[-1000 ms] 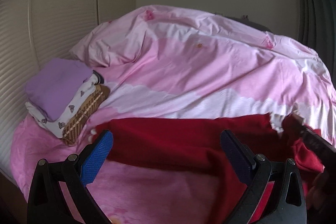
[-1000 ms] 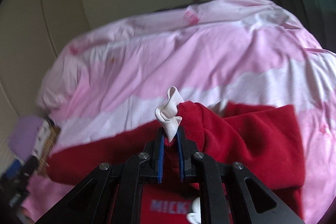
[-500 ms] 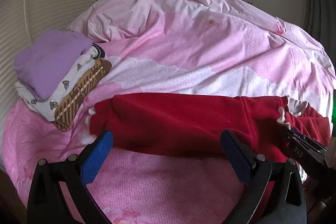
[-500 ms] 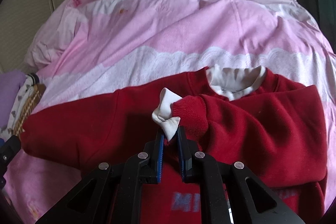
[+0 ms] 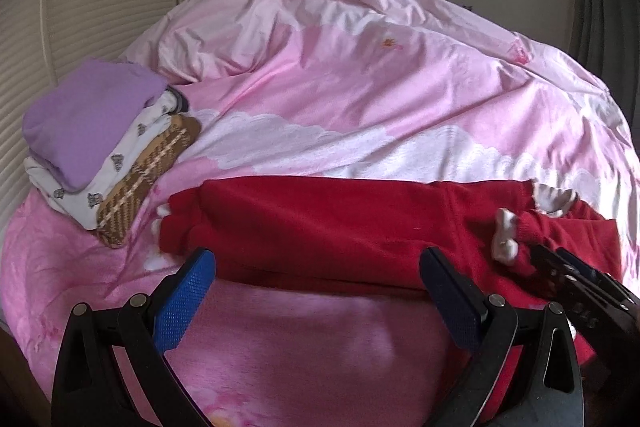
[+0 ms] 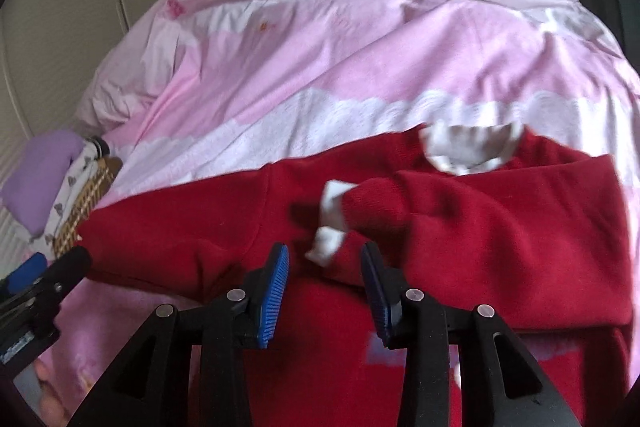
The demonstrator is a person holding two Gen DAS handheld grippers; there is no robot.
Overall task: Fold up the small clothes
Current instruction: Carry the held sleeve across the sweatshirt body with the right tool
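Sweater (image 6: 500, 227), one soft red fleece with white ribbed cuffs, lies on the rumpled pink bed (image 5: 360, 67), a sleeve folded across it. Both the left hand-held gripper (image 5: 316, 291) and right hand-held gripper (image 6: 324, 283) are spread, empty. Three folded garments (image 5: 100, 139) sit stacked nearby.

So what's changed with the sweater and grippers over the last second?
The right gripper opened, letting go of the white cuff; that sleeve now lies folded across the red sweater. The left gripper stayed open, holding nothing, and the folded pile is unmoved.
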